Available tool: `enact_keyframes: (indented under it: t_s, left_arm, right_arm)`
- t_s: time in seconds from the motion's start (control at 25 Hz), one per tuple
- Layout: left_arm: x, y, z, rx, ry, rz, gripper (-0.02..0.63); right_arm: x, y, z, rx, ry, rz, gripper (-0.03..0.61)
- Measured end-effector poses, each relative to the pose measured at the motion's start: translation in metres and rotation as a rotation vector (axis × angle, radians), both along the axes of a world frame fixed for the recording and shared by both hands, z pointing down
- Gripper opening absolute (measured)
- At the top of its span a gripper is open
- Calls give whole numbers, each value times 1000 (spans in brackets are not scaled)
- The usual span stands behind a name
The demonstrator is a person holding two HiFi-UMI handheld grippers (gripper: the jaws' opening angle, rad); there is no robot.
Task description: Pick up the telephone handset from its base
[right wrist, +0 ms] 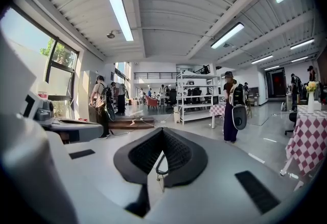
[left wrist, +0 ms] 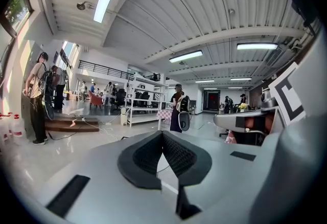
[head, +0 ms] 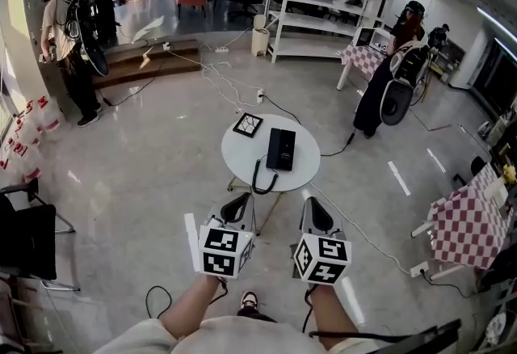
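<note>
Grey plastic and black pads nearest: left gripper (head: 236, 204) and right gripper (head: 317, 213) side by side, short of the table and well apart from everything on it. Fingers of the left gripper (left wrist: 162, 138) pressed together at the tips, pinching nothing. Same on the right gripper (right wrist: 162, 136): tips shut against each other, nothing held, only a loop of cord (right wrist: 157, 165) glimpsed beyond through the gap lower down.

Next, a round white table (head: 238, 157). Toward its near edge, the coiled black cord (head: 260, 177), looping from the near end of the telephone to the rim and back.

About the middle of the table, slightly right of centre: telephone handset (head: 277, 149), lying flat on its base (head: 289, 154), untouched. Black all over, one long slim block with squared ends; seam between the two parts too small to make out. Long axis from near edge to far edge, far end a touch to the right, cord end toward the grippers.

At the far-left edge, apart from the telephone, a black-and-white marker card (head: 248, 124).

Farther off, glossy pale floor (head: 161, 183), white shelving (head: 315, 13), a person (head: 69, 53) standing far left, a second person (head: 386, 77) far right.
</note>
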State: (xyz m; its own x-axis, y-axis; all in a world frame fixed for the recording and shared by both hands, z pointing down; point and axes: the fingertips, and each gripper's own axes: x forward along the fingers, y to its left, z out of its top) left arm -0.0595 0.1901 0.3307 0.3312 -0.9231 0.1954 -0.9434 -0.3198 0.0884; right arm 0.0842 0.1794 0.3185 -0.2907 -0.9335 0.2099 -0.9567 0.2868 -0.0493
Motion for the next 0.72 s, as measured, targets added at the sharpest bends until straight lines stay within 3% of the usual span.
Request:
enact_keyframes:
  t_s: [0.32, 0.72]
  left_arm:
    - [4, -45, -6, 14, 16, -29, 17]
    - [20, -79, -7, 16, -22, -36, 17]
  right_arm:
    - [8, -44, -6, 16, 10, -14, 25]
    - [24, -82, -5, 21, -18, -25, 25]
